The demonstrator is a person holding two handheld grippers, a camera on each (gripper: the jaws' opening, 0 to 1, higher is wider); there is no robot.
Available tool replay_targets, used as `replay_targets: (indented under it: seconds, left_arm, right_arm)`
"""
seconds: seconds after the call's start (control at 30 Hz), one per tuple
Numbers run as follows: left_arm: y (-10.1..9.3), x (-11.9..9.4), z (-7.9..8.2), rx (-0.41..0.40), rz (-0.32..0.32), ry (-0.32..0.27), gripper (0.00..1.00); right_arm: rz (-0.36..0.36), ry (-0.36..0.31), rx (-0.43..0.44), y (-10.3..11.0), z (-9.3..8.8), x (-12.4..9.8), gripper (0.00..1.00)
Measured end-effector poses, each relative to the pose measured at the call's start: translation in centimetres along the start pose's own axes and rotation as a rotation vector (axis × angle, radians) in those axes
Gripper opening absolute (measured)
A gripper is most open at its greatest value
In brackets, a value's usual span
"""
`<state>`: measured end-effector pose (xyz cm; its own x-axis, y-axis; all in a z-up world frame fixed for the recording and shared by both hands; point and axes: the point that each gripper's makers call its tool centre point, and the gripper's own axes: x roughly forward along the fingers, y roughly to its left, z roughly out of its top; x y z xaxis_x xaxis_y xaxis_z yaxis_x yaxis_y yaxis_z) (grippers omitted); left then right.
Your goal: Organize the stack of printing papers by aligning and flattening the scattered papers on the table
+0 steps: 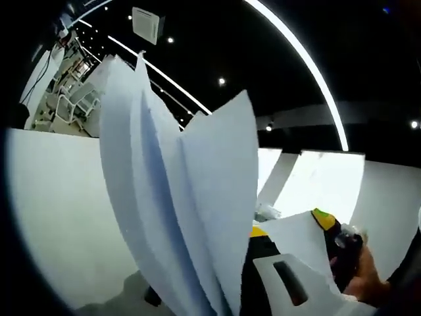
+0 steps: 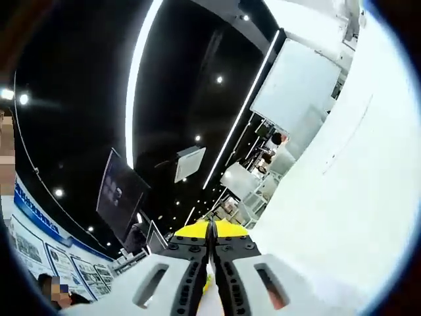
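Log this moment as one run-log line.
left gripper: not discernible | paper sheets: upright, fanned apart | right gripper: jaws closed on paper edge | stage: aligning, unfinished

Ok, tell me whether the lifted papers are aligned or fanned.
Fanned: the paper sheets splay apart at their upper edges, held upright.

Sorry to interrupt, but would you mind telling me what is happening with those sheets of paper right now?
A person is working on loose printing paper with a hand-held gripper in each hand. In the left gripper view, several sheets of paper stand fanned out and raised on edge, not yet squared up. The right hand-held gripper comes in at the lower right with a sheet of paper across it. In the right gripper view, its jaws are pressed together on a thin paper edge, beside a broad white sheet.
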<state>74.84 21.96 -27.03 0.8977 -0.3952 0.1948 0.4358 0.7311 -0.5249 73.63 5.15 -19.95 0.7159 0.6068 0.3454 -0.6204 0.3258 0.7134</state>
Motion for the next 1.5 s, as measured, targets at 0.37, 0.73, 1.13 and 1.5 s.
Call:
replay_targets:
  seconds: [0.37, 0.73, 1.13, 1.5]
  left_arm:
    - [-0.2, 0.1, -0.4, 0.084, 0.001, 0.027, 0.06]
    - [-0.2, 0.0, -0.3, 0.055, -0.003, 0.022, 0.06]
    - [-0.1, 0.1, -0.4, 0.042, -0.004, 0.020, 0.06]
    - [-0.1, 0.1, -0.3, 0.033, -0.005, 0.019, 0.06]
  right_arm:
    - [-0.016, 0.009, 0.011, -0.5, -0.2, 0.0, 0.02]
    - [-0.078, -0.037, -0.075, -1.7, 1.9, -0.1, 0.12]
    - [-0.107, -0.043, -0.082, -2.8, 2.3, -0.5, 0.15]
    - [-0.134, -0.055, -0.147, -3.5, 3.8, -1.0, 0.26]
